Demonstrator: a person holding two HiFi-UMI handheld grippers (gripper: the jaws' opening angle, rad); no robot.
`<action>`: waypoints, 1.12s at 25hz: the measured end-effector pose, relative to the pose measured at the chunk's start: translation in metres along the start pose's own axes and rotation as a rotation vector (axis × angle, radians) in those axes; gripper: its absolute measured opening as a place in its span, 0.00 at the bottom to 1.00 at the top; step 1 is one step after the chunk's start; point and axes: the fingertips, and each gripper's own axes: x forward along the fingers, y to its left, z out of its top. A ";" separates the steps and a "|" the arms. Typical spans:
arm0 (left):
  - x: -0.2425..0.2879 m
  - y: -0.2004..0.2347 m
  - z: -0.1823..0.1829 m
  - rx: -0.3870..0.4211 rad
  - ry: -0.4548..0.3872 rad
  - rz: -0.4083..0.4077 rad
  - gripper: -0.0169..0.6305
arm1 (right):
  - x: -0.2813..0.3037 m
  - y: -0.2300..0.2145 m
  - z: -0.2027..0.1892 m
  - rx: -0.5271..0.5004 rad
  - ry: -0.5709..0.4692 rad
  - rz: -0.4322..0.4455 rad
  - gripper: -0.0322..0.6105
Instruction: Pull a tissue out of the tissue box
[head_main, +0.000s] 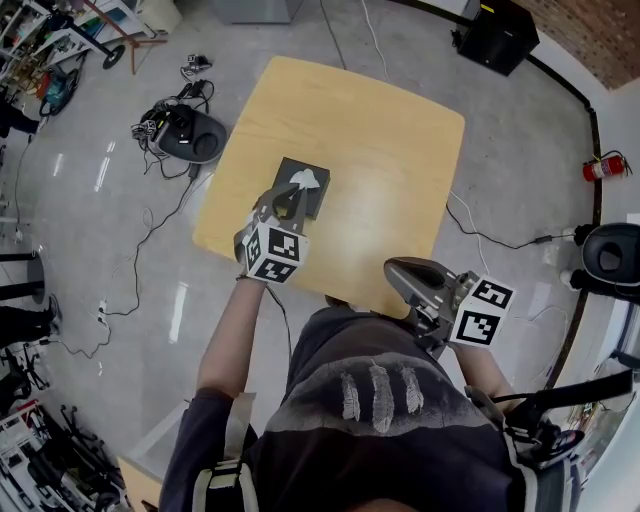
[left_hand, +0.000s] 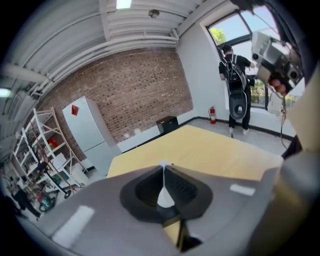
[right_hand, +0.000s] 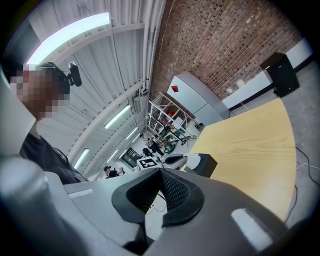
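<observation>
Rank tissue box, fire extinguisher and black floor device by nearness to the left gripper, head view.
1. tissue box, at the left gripper's tips
2. black floor device, upper left
3. fire extinguisher, far right

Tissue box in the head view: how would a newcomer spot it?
Find the light wooden table in the middle of the grey floor. On its left half, under the left gripper, lies the tissue box. It is the only thing on the tabletop: small, dark, with a white tissue rising from its top into that gripper's shut jaws.
</observation>
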 end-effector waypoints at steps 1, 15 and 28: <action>-0.001 0.004 0.003 -0.033 -0.014 -0.001 0.04 | 0.001 0.000 0.000 -0.002 -0.001 0.000 0.04; -0.037 0.049 0.054 -0.247 -0.194 0.055 0.04 | -0.006 -0.002 -0.001 0.010 -0.004 0.010 0.04; -0.070 0.058 0.078 -0.371 -0.320 0.048 0.04 | -0.001 0.006 0.001 -0.026 0.003 0.038 0.04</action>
